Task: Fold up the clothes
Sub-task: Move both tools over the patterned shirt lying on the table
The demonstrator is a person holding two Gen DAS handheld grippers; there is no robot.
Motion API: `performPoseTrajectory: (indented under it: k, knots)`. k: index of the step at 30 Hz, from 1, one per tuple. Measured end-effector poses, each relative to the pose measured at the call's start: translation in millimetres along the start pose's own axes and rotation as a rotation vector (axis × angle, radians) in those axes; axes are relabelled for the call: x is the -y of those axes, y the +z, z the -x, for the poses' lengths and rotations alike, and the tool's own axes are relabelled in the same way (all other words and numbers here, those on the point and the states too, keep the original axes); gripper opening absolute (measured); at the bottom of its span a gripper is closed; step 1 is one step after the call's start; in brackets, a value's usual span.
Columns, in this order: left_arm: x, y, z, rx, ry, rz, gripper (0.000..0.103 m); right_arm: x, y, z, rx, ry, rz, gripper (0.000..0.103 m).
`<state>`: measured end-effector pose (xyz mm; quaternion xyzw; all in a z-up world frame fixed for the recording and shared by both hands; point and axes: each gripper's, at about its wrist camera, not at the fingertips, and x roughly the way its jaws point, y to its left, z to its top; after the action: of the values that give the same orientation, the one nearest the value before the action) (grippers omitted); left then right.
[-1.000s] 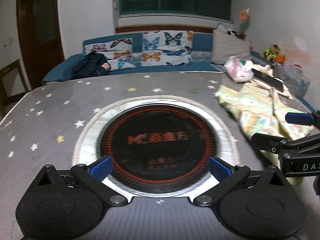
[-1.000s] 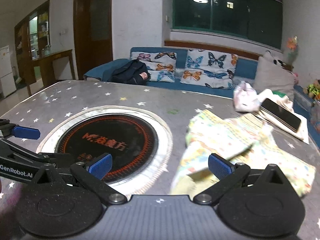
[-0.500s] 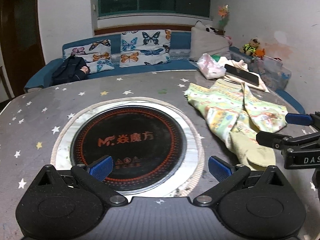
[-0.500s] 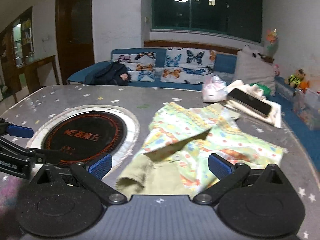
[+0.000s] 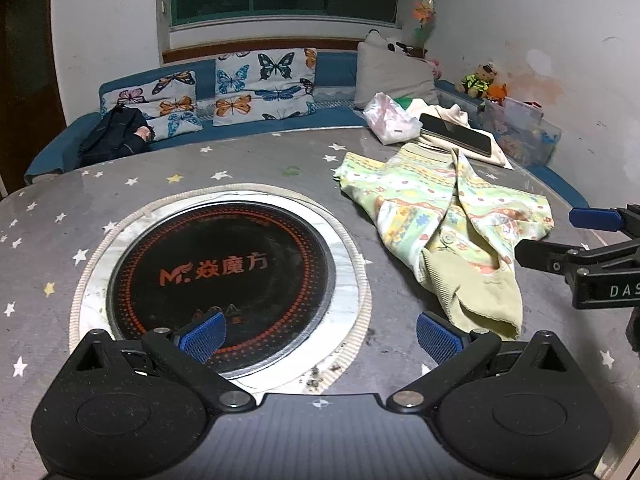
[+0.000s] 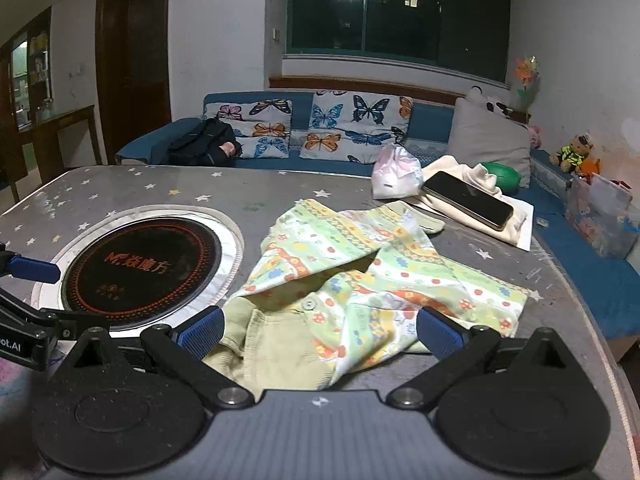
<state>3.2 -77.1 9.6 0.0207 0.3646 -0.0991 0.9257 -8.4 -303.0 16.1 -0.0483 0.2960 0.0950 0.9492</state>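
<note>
A small patterned green and yellow garment (image 5: 448,224) (image 6: 360,280) lies crumpled on the right half of the grey star-print table (image 5: 240,160). Its plain yellow-green ribbed end points toward me. My left gripper (image 5: 320,332) is open over the round black hob (image 5: 220,272), left of the garment. My right gripper (image 6: 320,332) is open too, hovering just in front of the garment's near edge, with the cloth showing between its blue pads (image 6: 438,336). Neither holds anything. The right gripper also shows at the right edge of the left wrist view (image 5: 560,236).
A dark phone (image 6: 466,200) rests on folded cream cloth (image 6: 476,216) at the table's far right, next to a white plastic bag (image 6: 394,172). Behind the table runs a blue sofa with butterfly cushions (image 6: 352,124) and a black bag (image 6: 204,142). The table edge curves close on the right (image 6: 592,320).
Both views have swung toward the garment: it now sits nearer the centre and closer to the right gripper. The garment itself lies in the same heap. Both grippers stayed open.
</note>
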Motion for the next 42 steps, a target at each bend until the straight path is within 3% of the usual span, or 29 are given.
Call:
performPoseTrajectory:
  k: [42]
  knots:
    - [38, 5, -15, -0.044, -0.027, -0.056, 0.103, -13, -37, 4, -0.086, 0.025, 0.012, 0.103]
